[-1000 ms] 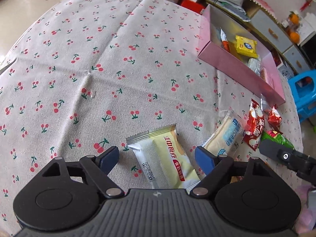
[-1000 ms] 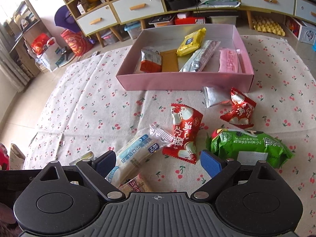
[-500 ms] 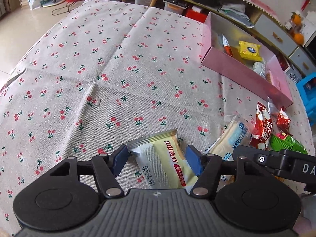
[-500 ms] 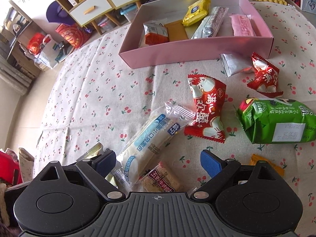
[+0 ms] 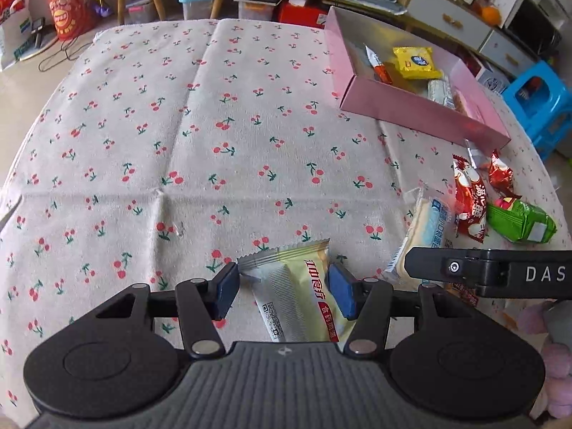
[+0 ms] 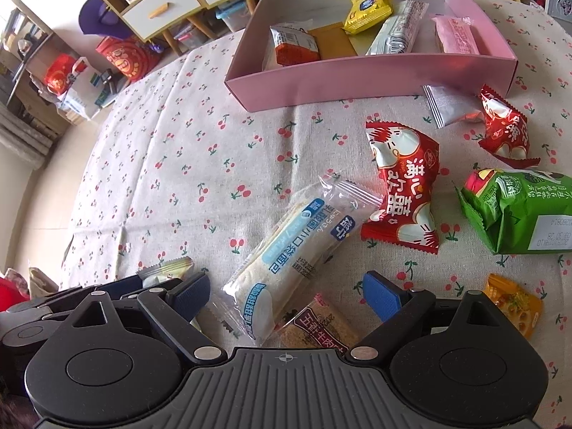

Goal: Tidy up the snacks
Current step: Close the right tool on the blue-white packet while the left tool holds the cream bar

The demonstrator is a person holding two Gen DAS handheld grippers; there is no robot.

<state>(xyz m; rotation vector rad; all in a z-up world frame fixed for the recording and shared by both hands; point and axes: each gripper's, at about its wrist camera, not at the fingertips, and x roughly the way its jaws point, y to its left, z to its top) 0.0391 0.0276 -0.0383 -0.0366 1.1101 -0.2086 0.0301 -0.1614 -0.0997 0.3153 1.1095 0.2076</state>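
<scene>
My left gripper (image 5: pixel 284 291) holds a pale yellow snack packet (image 5: pixel 304 293) on the cherry-print tablecloth (image 5: pixel 214 143). Its jaws are closing, and both blue pads touch the packet's sides. My right gripper (image 6: pixel 284 286) stands open over the near end of a clear-wrapped bread packet (image 6: pixel 296 243) and a brown snack bar (image 6: pixel 318 329), its pads apart from both. The pink box (image 6: pixel 357 75) at the far side holds several snacks. In the left wrist view the box (image 5: pixel 422 114) is at upper right, and the right gripper's black finger (image 5: pixel 482 268) reaches in beside the bread packet (image 5: pixel 425 228).
Loose on the cloth to the right lie a large red packet (image 6: pixel 404 186), a green packet (image 6: pixel 518 211), a small red packet (image 6: pixel 504 128), a silver sachet (image 6: pixel 447 105) and an orange packet (image 6: pixel 511 304). Shelves, drawers and a blue stool (image 5: pixel 540 103) stand beyond the table.
The left jaws have drawn in from wide apart onto the pale yellow packet, and that gripper has rolled. The right gripper has moved lower and closer over the bread packet, still open.
</scene>
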